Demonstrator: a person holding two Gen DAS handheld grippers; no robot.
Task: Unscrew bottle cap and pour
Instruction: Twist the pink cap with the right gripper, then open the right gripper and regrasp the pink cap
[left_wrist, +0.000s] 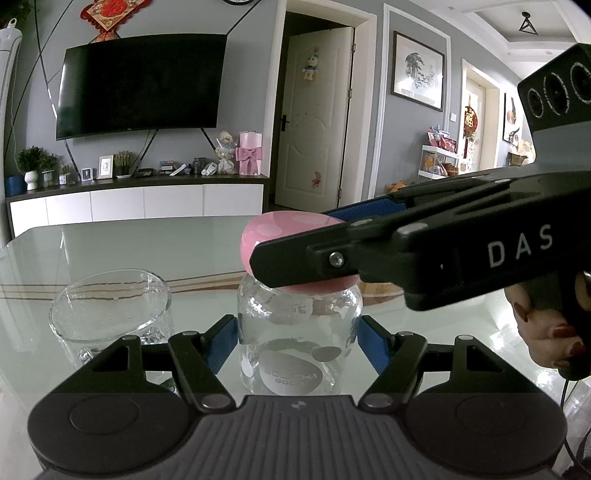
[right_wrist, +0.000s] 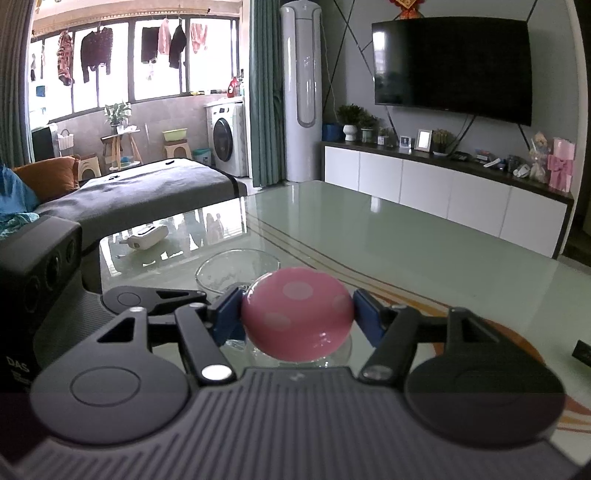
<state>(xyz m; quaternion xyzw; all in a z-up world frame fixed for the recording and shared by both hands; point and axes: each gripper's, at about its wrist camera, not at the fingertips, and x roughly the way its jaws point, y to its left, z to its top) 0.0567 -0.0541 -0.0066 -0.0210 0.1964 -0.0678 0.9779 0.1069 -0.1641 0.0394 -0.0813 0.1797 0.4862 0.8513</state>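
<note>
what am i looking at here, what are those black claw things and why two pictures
Each claw is a hand-held two-finger gripper with blue pads; a person holds one in each hand, and a camera on each looks along its fingers. That gives one picture per gripper.

In the left camera's picture, the left gripper is shut on a clear glass bottle that stands on the glossy table. The right gripper is shut on the bottle's pink spotted cap, which is still on. A clear glass cup stands beside the bottle. A hand shows at the edge.
</note>
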